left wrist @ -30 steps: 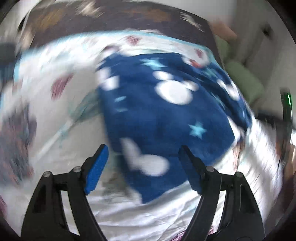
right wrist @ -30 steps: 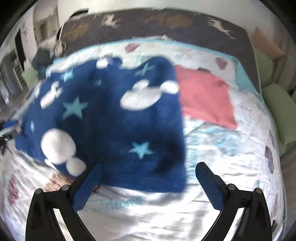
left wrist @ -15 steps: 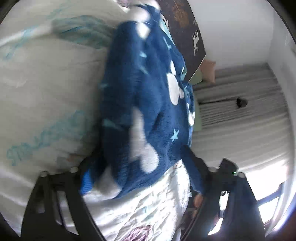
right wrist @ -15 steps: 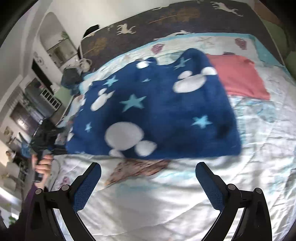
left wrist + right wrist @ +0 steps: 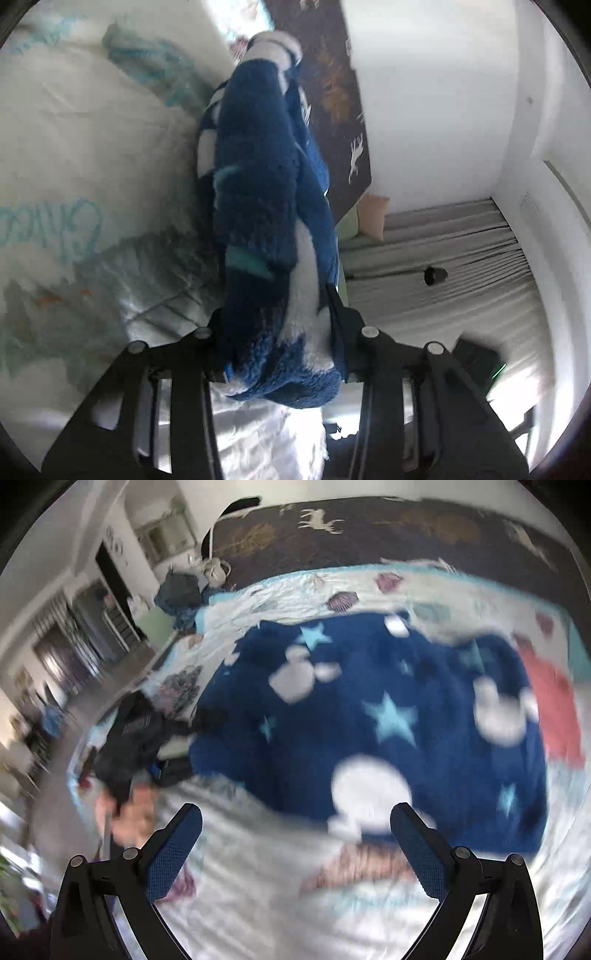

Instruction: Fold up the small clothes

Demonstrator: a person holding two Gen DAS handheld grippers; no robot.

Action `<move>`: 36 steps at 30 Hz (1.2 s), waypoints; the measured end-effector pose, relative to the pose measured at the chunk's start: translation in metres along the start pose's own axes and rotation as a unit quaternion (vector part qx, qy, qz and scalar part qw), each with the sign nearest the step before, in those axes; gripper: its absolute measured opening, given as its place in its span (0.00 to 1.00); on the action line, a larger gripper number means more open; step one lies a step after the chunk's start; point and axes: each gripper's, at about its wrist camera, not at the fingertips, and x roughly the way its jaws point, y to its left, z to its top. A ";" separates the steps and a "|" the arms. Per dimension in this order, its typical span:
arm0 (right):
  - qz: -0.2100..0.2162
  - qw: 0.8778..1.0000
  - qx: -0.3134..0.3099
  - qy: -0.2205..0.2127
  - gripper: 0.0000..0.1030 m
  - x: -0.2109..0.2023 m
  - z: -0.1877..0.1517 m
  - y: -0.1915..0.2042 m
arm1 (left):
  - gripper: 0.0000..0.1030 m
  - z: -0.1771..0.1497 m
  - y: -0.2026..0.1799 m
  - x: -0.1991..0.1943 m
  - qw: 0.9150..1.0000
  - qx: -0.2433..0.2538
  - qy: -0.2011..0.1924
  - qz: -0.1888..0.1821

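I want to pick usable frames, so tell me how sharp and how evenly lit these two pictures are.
Left wrist view: fairly sharp on the blue fleece bunched between the left gripper's closing jaws; the curtain glares at lower right, the bedcover is softly lit. Right wrist view: heavy motion blur smears the fleece and bedcover; only the right gripper is crisp. Both bend strongly at the edges.

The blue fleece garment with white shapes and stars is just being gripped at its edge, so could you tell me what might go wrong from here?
1. The left gripper is closing on a thick bunched edge of the blue fleece garment with white shapes and stars; it may catch several layers, or the bulky fleece may slip out.
2. The right gripper hangs open and empty above the white printed bedspread, so a one-sided pull could drag and skew the garment.
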 end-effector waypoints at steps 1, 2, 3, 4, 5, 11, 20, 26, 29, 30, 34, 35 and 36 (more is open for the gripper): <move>-0.006 1.000 -0.007 0.004 1.00 0.005 0.020 0.009 | 0.39 -0.002 -0.001 0.001 1.000 0.009 -0.009 0.005; -0.003 1.000 -0.010 0.005 1.00 0.008 0.033 0.014 | 0.39 -0.005 -0.004 0.002 0.999 0.025 -0.020 0.016; 0.003 1.000 -0.011 0.002 1.00 0.013 0.053 0.023 | 0.39 -0.007 -0.004 -0.002 0.998 0.036 -0.035 0.047; 0.000 1.000 -0.016 -0.003 1.00 0.019 0.070 0.031 | 0.39 -0.009 -0.006 0.000 0.995 0.049 -0.043 0.073; -0.007 1.000 -0.028 0.010 1.00 0.033 0.092 0.044 | 0.38 -0.014 -0.009 0.001 0.992 0.069 -0.047 0.094; -0.099 0.980 -0.093 0.144 1.00 0.149 0.147 0.113 | 0.32 -0.001 0.008 -0.004 0.999 0.036 -0.032 0.007; -0.295 0.907 -0.188 0.236 1.00 0.275 0.165 0.163 | 0.31 -0.001 0.008 0.005 0.999 0.013 -0.029 -0.029; -0.329 0.867 -0.252 0.277 0.91 0.312 0.139 0.160 | 0.31 -0.005 -0.003 0.012 0.999 0.025 -0.028 -0.018; -0.335 0.872 -0.241 0.264 0.37 0.297 0.144 0.156 | 0.31 -0.005 -0.005 0.007 0.999 0.028 -0.027 -0.021; -0.344 0.871 -0.241 0.256 0.37 0.289 0.146 0.153 | 0.31 -0.004 -0.003 0.005 0.999 0.029 -0.025 -0.022; -0.296 0.901 -0.205 0.244 0.25 0.259 0.155 0.147 | 0.31 0.006 -0.008 0.007 0.999 0.037 -0.020 -0.020; -0.287 0.908 -0.193 0.236 0.24 0.253 0.158 0.148 | 0.31 0.008 -0.011 0.010 0.999 0.046 -0.023 -0.014; -0.277 0.916 -0.183 0.226 0.23 0.243 0.161 0.145 | 0.31 0.010 -0.017 0.007 0.998 0.063 -0.025 -0.004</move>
